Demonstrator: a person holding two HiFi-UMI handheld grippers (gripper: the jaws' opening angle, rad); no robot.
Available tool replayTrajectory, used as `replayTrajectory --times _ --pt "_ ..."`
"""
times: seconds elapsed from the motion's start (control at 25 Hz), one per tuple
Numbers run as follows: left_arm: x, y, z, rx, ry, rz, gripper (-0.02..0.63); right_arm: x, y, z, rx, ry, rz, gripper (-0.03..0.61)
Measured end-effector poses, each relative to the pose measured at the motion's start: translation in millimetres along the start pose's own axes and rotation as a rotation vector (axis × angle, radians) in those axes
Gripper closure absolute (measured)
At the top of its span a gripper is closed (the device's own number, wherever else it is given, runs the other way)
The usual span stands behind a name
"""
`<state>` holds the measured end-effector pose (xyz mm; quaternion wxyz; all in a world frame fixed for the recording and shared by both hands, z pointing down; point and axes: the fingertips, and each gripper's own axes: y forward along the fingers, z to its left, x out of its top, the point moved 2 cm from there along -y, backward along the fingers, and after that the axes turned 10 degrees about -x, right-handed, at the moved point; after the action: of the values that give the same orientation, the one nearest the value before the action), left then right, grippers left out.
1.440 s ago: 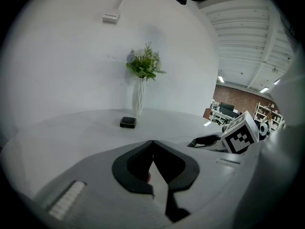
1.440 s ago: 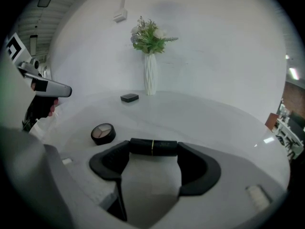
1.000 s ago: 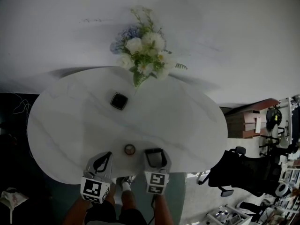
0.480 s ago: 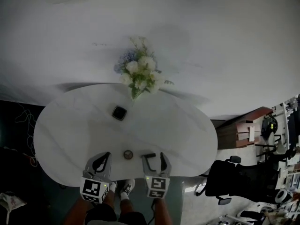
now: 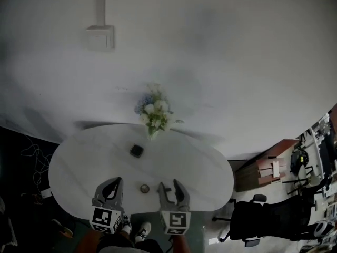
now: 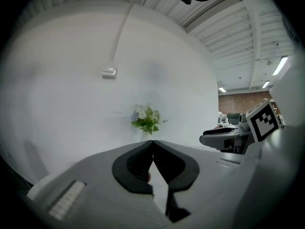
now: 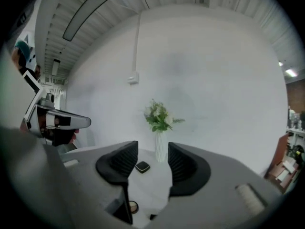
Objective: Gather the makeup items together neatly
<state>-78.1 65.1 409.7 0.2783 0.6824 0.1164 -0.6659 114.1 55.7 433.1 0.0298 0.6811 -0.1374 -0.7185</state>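
A black square compact lies near the middle of the white oval table; it also shows between the right jaws' line of sight. A small round makeup pot sits near the front edge, between the two grippers. My left gripper hangs above the front edge, shut with nothing in it. To the right of the pot my right gripper is open; its jaws have just been closing and nothing is between them.
A white vase of flowers stands at the table's far edge against a white wall. A wall box hangs above. Office chairs and a wooden cabinet stand to the right.
Both grippers and the head camera have risen, so the table looks smaller and farther below. The right gripper's jaws stand narrower than half a second ago.
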Motion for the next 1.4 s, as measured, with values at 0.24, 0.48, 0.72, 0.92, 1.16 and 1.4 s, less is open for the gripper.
replayTrajectory --times 0.24,0.48,0.72,0.92,1.16,1.4 --pt "13.9 -17.3 1.9 0.023 0.005 -0.029 0.604 27.0 -11.8 10.2 0.003 -0.017 -0.051 0.502" --pt "15.5 -29.8 5.0 0.039 0.001 -0.042 0.604 30.7 -15.6 27.3 0.026 -0.038 -0.065 0.574" --pt "9.9 -34.2 13.8 0.058 -0.019 -0.031 0.604 29.4 -9.1 37.1 0.053 -0.055 -0.049 0.574" --pt "4.7 -32.8 24.7 0.063 -0.031 -0.026 0.603 25.4 -0.7 41.8 0.056 -0.067 -0.030 0.574" --pt "-2.3 -23.9 42.9 0.052 -0.052 -0.017 0.604 23.0 15.4 51.4 0.063 -0.088 -0.009 0.574" --pt "-3.9 -10.6 61.4 0.020 -0.066 -0.032 0.604 25.1 35.7 64.7 0.059 -0.104 0.000 0.574"
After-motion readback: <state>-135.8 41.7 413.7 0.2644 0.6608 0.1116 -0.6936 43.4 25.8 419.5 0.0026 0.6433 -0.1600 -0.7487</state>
